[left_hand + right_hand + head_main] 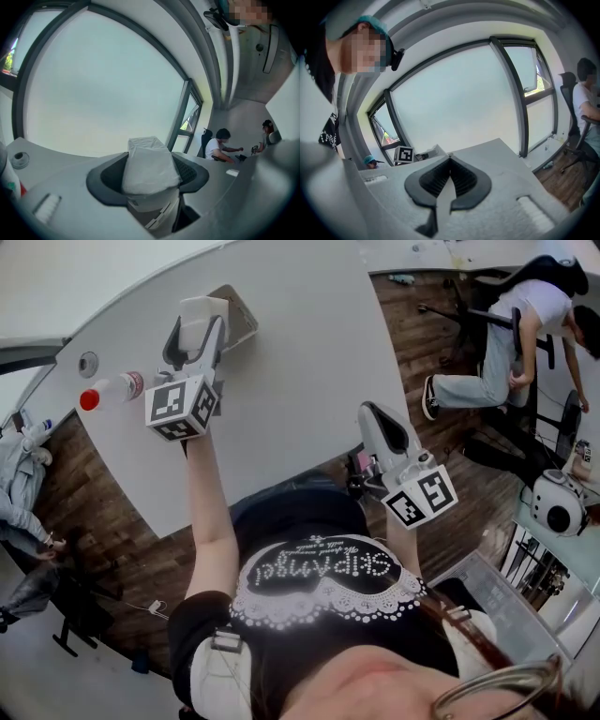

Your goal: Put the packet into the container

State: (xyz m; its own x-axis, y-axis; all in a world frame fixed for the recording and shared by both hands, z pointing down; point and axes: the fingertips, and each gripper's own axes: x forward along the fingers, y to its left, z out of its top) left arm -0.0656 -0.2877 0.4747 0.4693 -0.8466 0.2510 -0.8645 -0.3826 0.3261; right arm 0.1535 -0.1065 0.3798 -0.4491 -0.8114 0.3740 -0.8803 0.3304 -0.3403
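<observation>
Now my left gripper (pixel 199 322) pinches the packet (pixel 149 164) at the container (pixel 246 324), ready to drop; right gripper (pixel 450 161) idles, jaws together.

You face a grey table (pixel 309 371) on dark wood-plank floor (pixel 103 521). Ahead, 1 large dark-framed window (pixel 103 84) gives pale daylight. A black office chair (pixel 553 273) sits off to your right.

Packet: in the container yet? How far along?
Done: the packet is picked up, clamped in the left gripper. In hand: it is held at the container on the table, not released. Left: lower it in, open the jaws. The right gripper is shut and empty.
</observation>
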